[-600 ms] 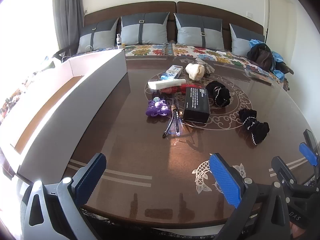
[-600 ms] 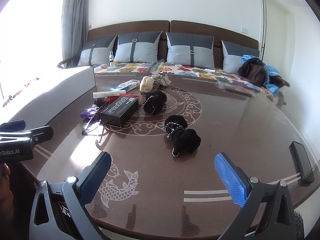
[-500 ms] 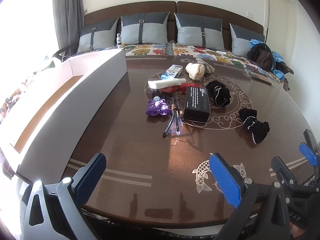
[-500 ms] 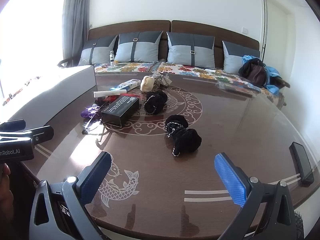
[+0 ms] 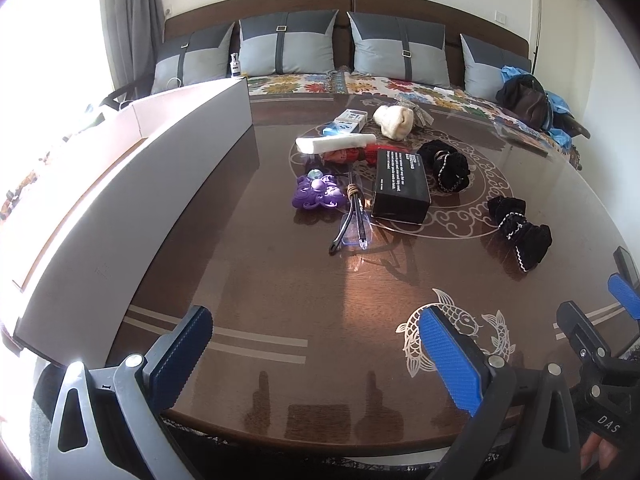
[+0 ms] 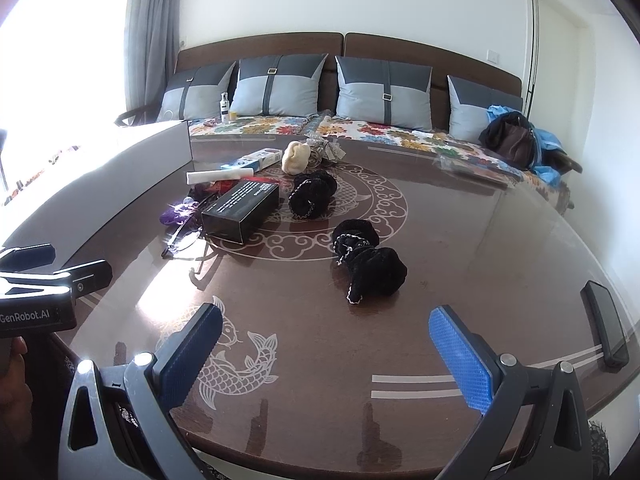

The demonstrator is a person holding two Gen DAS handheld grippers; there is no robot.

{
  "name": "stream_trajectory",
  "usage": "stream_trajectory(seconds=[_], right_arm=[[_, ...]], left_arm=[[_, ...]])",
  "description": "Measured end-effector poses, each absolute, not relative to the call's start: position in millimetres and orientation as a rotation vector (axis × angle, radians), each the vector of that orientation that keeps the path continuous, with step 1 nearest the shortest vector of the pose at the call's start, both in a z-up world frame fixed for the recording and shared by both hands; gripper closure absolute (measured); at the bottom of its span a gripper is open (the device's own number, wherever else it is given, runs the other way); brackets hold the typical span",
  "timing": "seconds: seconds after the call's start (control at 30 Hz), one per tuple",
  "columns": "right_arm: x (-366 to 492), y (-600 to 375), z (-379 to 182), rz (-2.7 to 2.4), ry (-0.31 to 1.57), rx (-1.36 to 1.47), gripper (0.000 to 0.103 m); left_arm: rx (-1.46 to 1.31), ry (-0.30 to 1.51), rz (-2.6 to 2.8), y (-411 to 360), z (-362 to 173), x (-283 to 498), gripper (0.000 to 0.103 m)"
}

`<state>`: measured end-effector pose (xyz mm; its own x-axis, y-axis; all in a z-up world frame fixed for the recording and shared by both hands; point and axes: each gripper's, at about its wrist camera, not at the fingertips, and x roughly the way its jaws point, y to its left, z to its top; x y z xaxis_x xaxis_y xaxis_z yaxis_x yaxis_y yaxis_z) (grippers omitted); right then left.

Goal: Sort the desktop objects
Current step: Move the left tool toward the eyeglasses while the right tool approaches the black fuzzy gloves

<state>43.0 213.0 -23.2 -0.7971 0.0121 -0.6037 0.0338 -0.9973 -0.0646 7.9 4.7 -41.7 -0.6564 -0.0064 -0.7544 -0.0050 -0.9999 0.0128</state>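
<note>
A black box (image 5: 401,184) with white print lies flat at the worktop's centre. At its 9 o'clock sit a purple octopus toy (image 5: 318,197) and clear glasses (image 5: 354,226), folded. At 12 o'clock lie a white roll (image 5: 335,144), a blue-white carton (image 5: 347,121) and a cream pouch (image 5: 394,121). Two black scrunchie bundles lie at 2 o'clock (image 5: 447,168) and 4 o'clock (image 5: 520,230).

A glossy dark brown table (image 5: 280,280) with pale fish inlay fronts a brown-backed sofa (image 6: 260,44) bearing grey cushions (image 6: 276,86); white walls, grey curtain (image 6: 152,32), bright window light at left.
</note>
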Motion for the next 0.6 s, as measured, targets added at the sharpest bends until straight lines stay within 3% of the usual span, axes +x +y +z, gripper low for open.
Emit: stream_trajectory(seconds=[0.6], right_arm=[[20.2,229.0,-63.6,-2.885,0.048,1.292,0.000]], left_arm=[[1.459,-0.049,-2.781,-3.3,-87.7,-0.8,0.000]])
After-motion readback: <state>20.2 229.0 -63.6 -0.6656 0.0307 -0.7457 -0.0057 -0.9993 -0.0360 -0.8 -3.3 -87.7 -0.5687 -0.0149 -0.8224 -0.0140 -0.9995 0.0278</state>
